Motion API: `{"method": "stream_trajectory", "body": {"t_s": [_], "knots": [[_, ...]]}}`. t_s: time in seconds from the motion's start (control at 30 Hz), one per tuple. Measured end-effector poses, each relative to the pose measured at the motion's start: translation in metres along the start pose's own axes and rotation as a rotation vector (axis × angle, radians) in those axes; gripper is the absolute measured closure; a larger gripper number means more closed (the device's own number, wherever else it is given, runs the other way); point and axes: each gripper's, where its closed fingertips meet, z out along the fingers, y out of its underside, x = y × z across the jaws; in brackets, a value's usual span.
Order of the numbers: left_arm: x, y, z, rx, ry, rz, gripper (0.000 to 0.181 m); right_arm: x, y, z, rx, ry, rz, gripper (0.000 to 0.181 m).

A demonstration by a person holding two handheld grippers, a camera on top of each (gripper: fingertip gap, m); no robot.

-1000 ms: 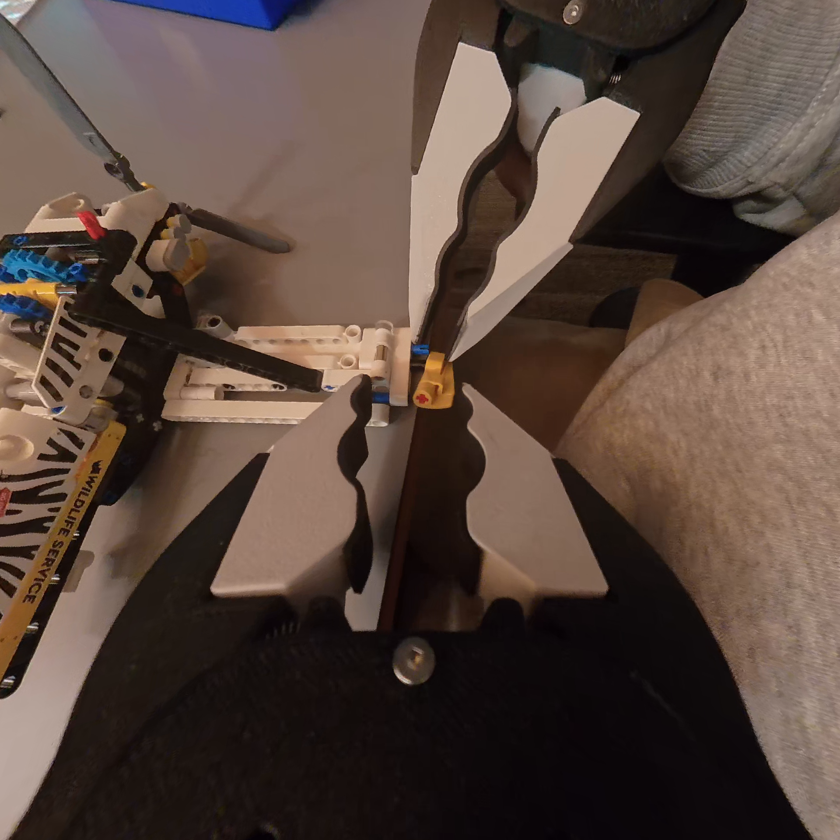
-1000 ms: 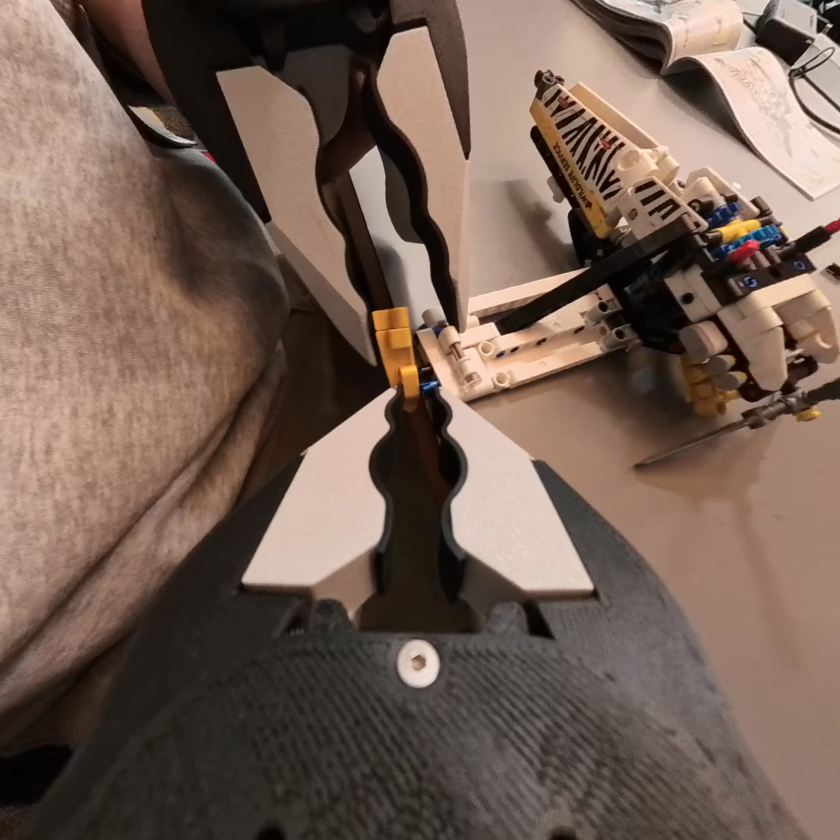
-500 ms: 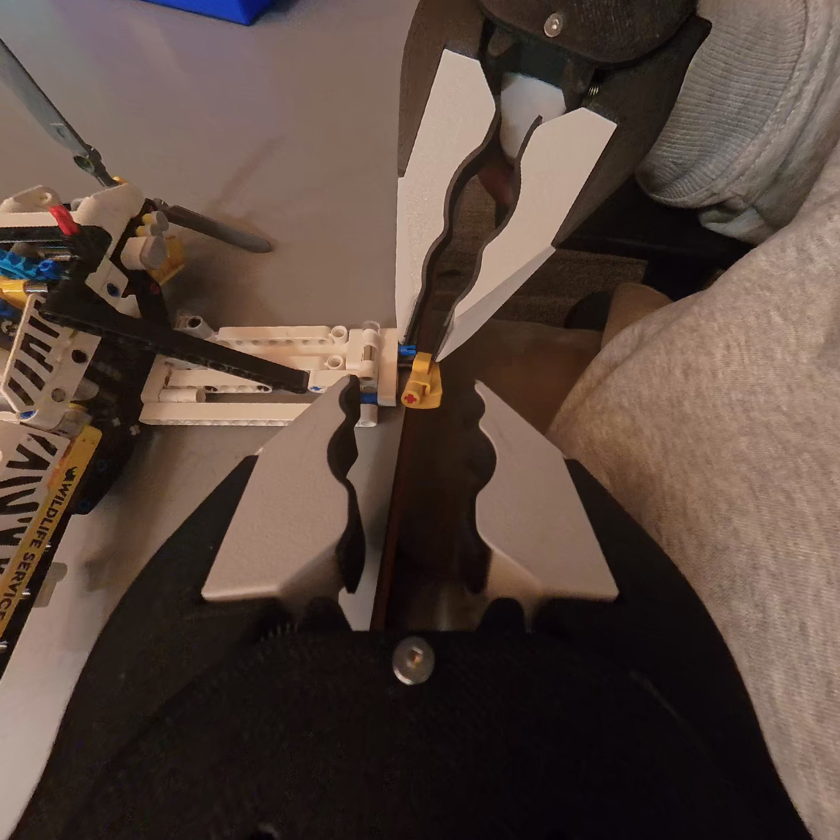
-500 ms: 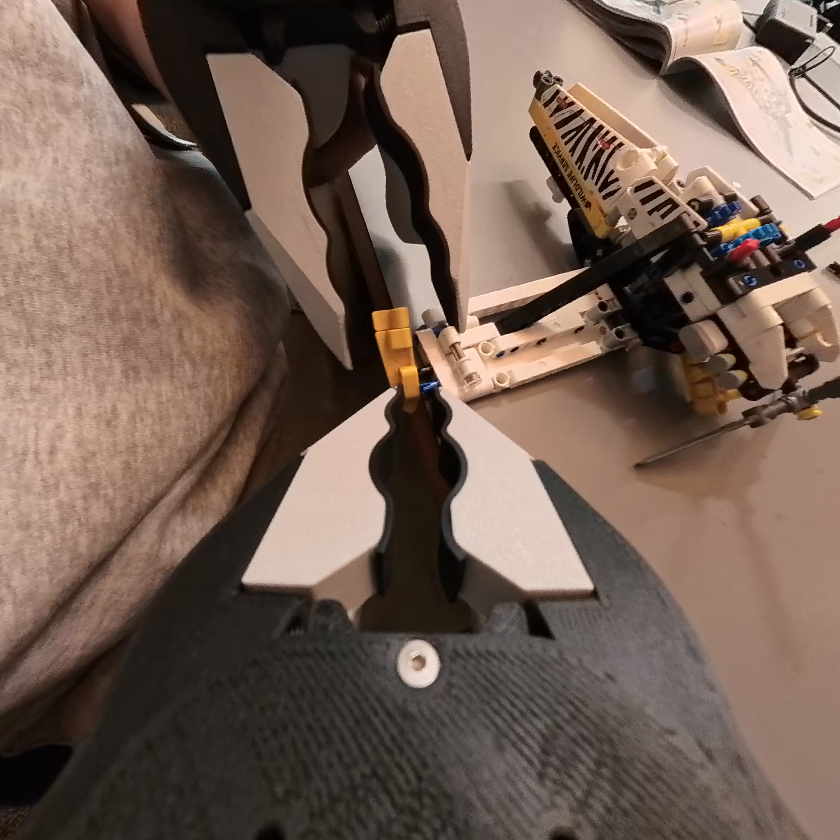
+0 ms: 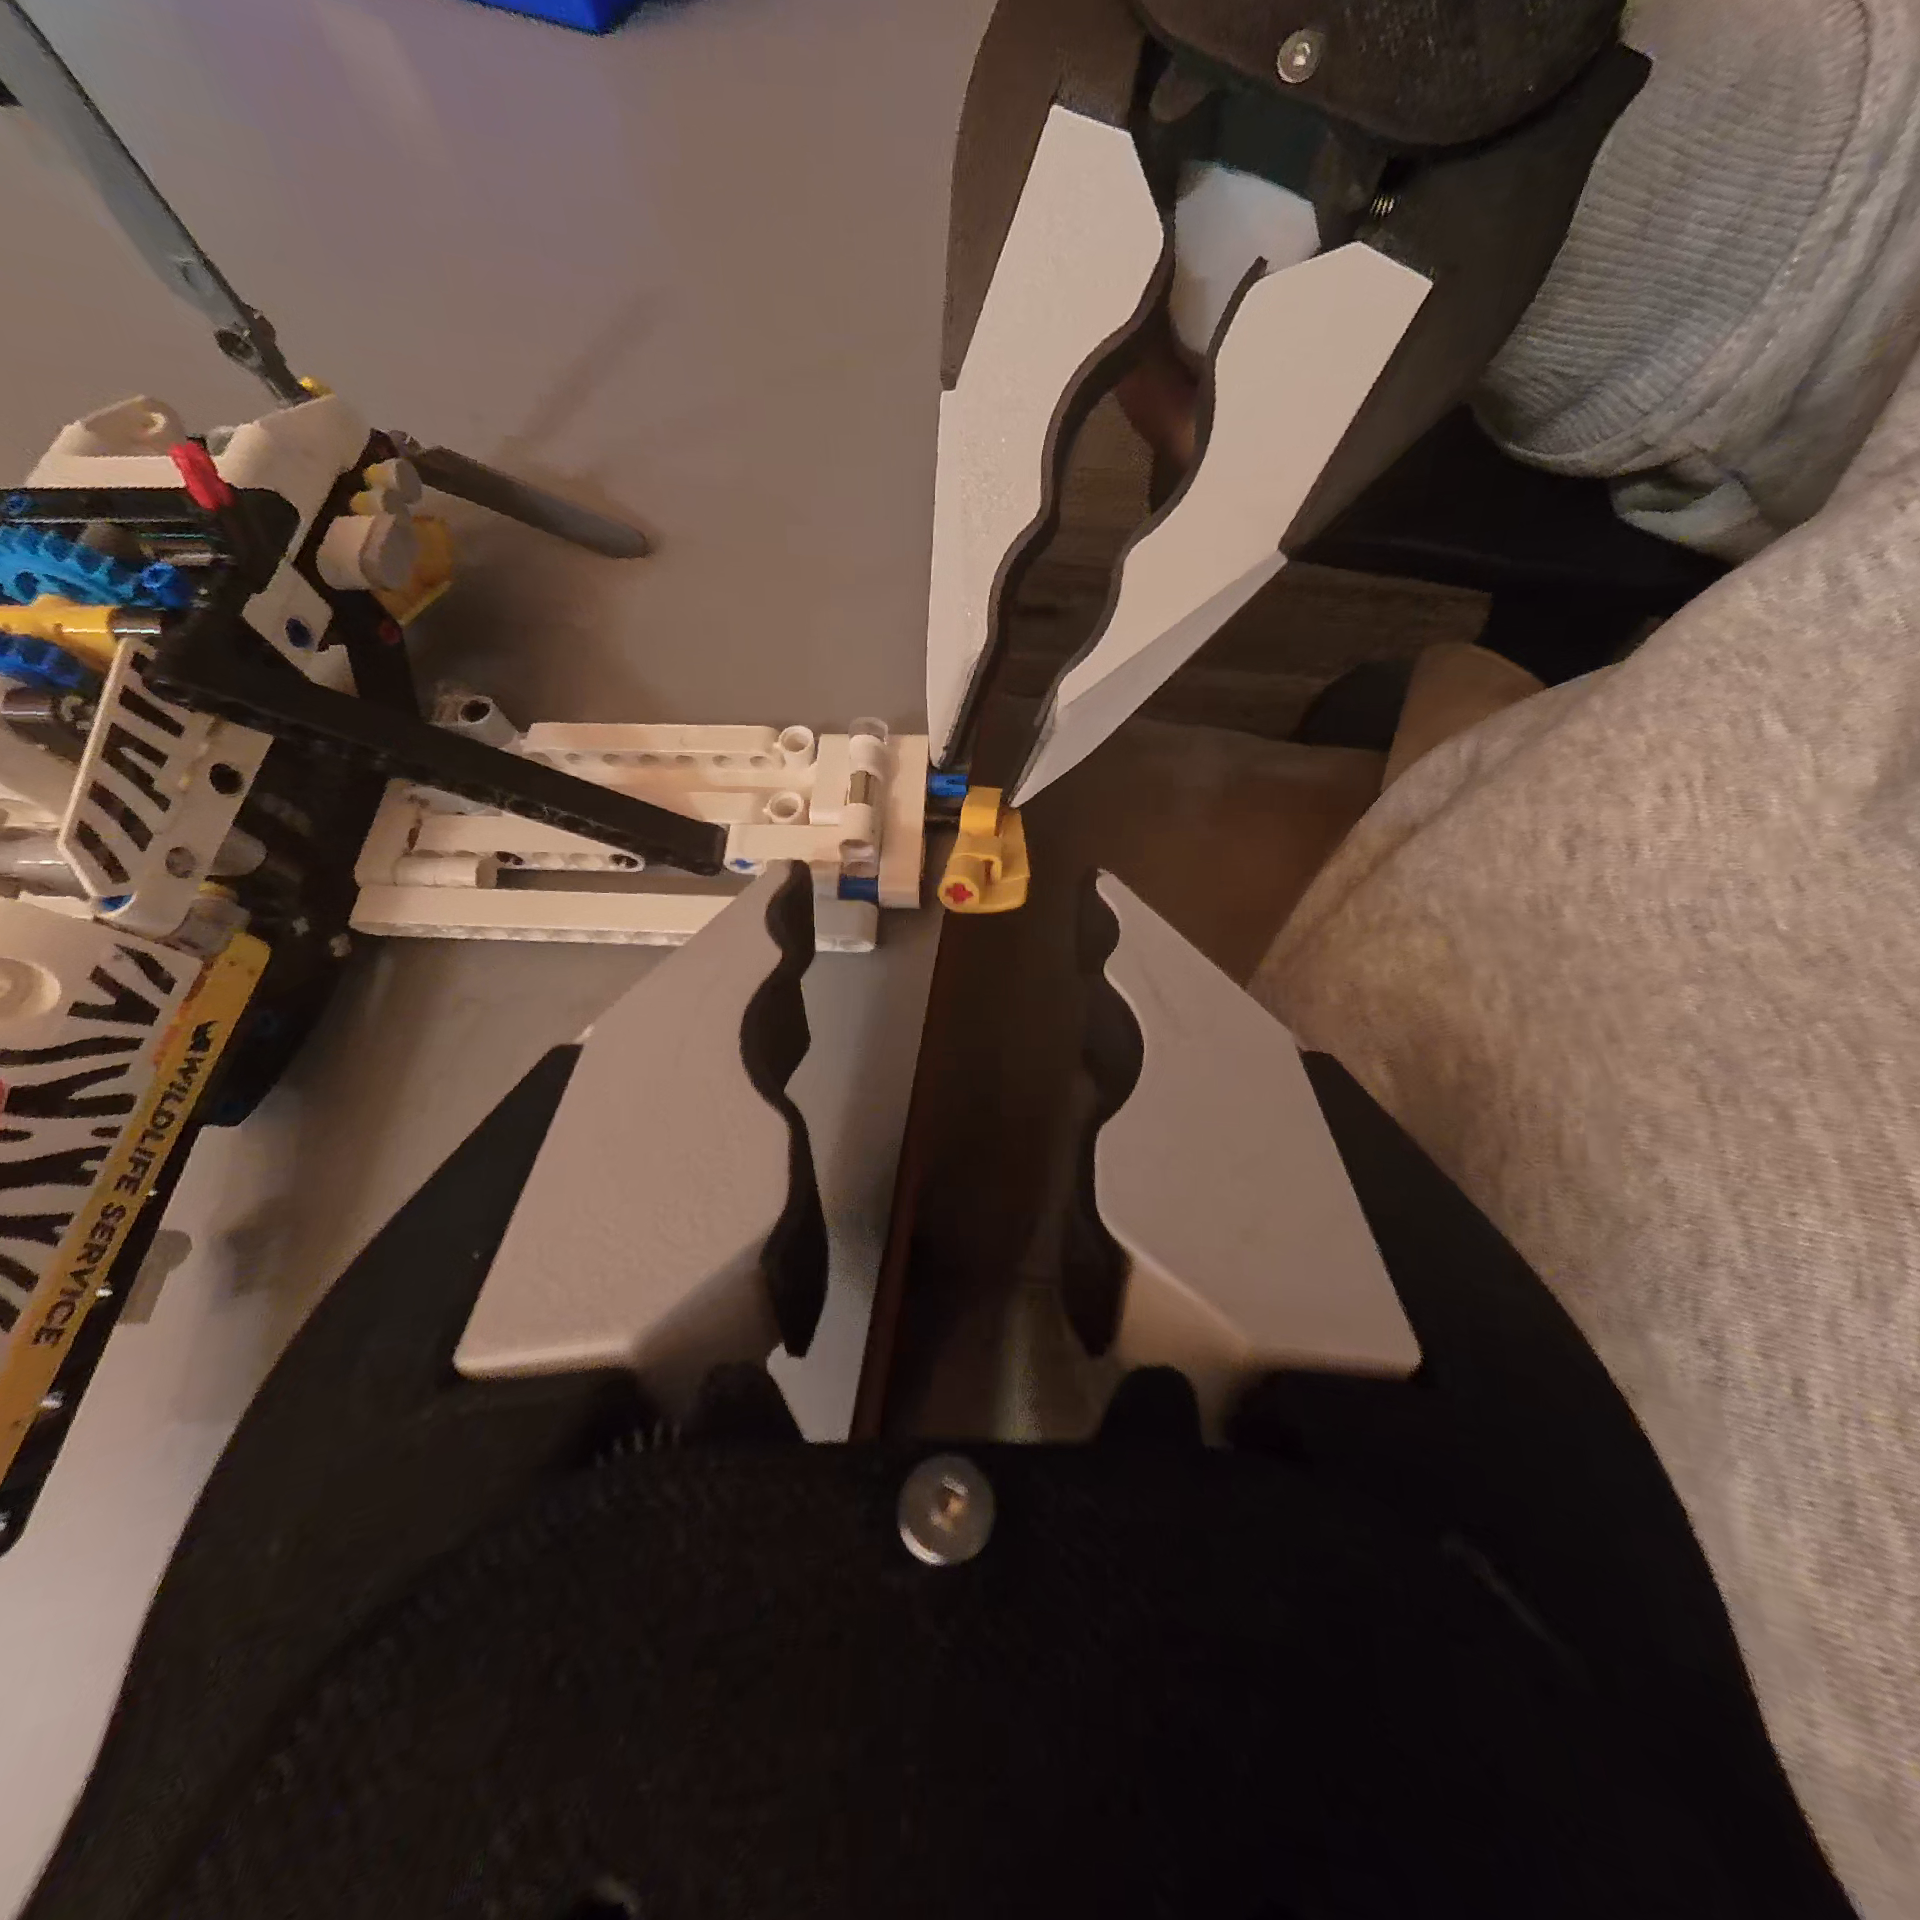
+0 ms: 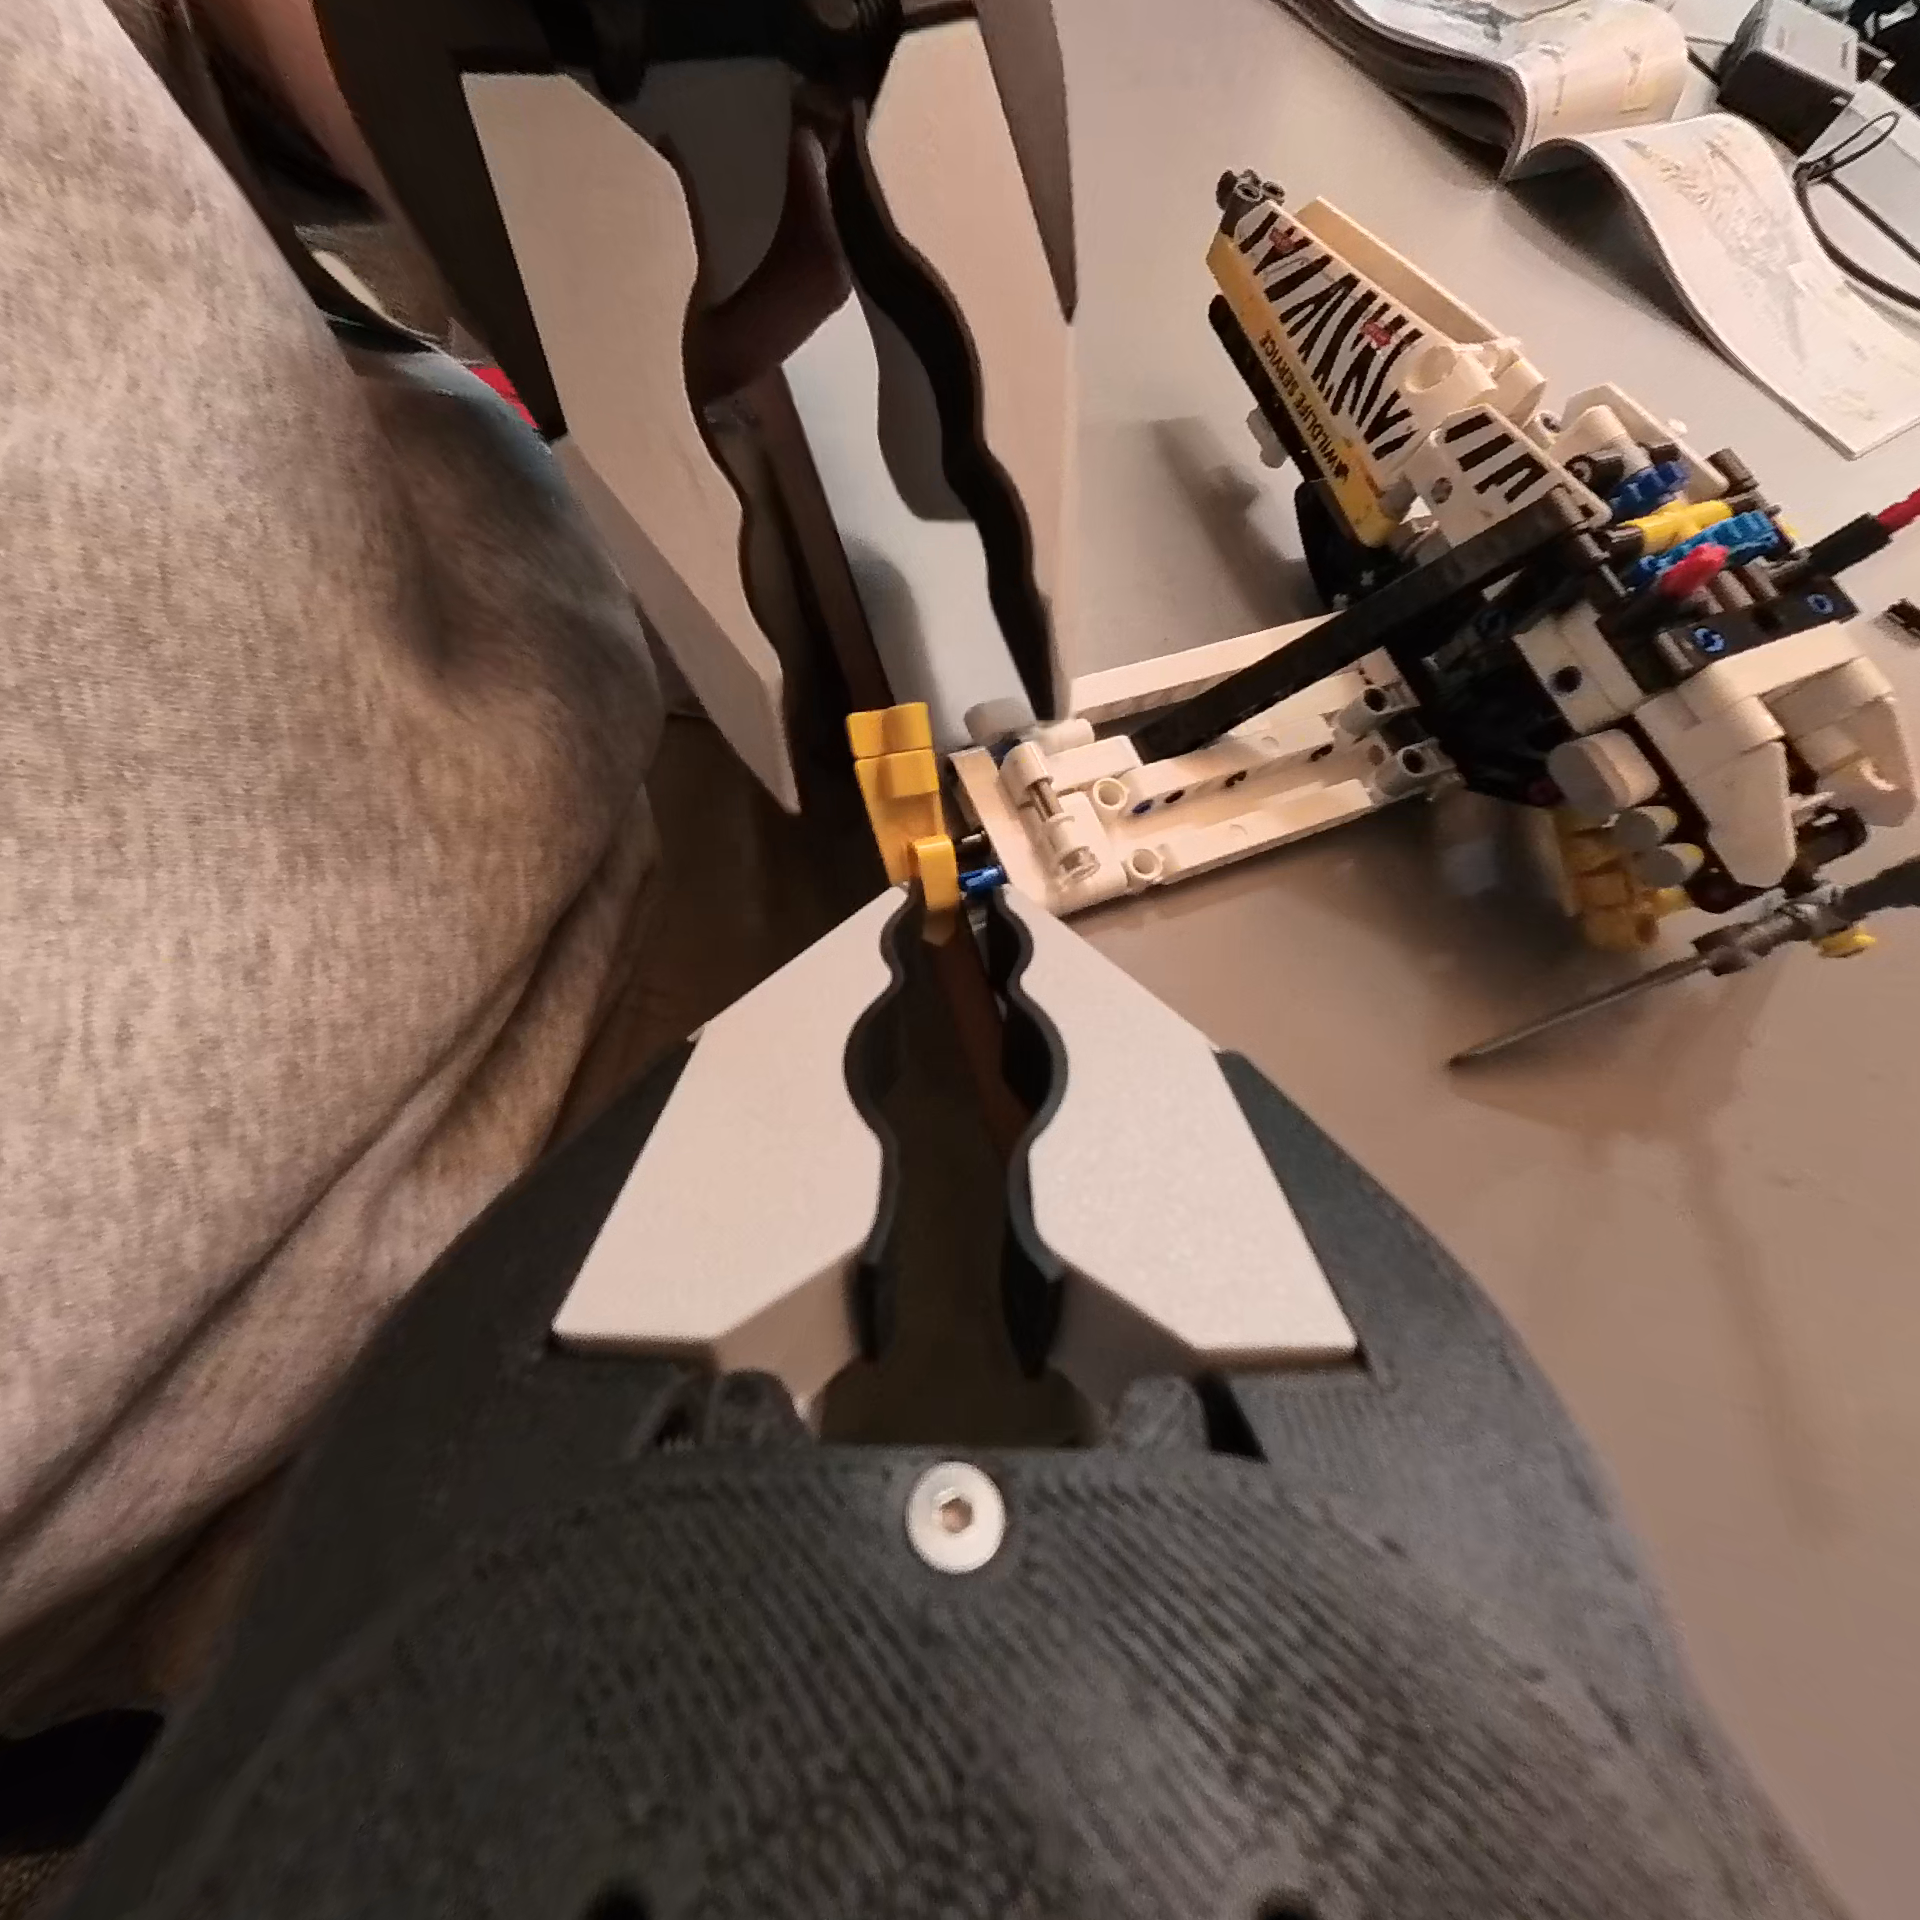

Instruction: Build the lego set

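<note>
yellow piece pinched at right jaws' tips.

The left tongs spread wider apart and drew back from the yellow piece toward 6 o'clock, their tips now clear of it; the right tongs stayed unchanged.

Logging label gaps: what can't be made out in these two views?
1. Yellow piece seating on the blue pins: joint tiny, partly covered by right gripper tips, both views.
2. Helicopter model body: cut by left edge, left wrist view.
3. Rotor blade tip: cut by top-left edge, left wrist view.
4. Booklet pages: too small, right wrist view.
</note>
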Motion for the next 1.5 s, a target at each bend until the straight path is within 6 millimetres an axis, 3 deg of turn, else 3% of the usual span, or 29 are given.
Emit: {"method": "stream_trajectory", "body": {"t_s": [0.37,0.53,1.0,1.3,1.5], "knots": [[0.013,-0.007,-0.004,0.066,0.091,-0.138,0.153,-0.001,0.0,0.0,-0.003,0.003,-0.005,0.172],[0.009,-0.002,0.0,0.05,0.069,-0.119,0.167,-0.001,0.0,0.0,-0.003,0.004,-0.008,0.172],[0.009,-0.01,-0.008,0.205,0.182,-0.289,0.168,0.0,0.007,-0.008,0.003,-0.041,0.068,0.166],[0.008,-0.021,-0.019,0.34,0.257,-0.386,0.168,-0.005,-0.009,-0.013,0.111,-0.111,0.144,0.166],[0.009,-0.02,-0.017,0.334,0.248,-0.387,0.168,-0.007,-0.011,-0.012,0.123,-0.127,0.163,0.168]]}}
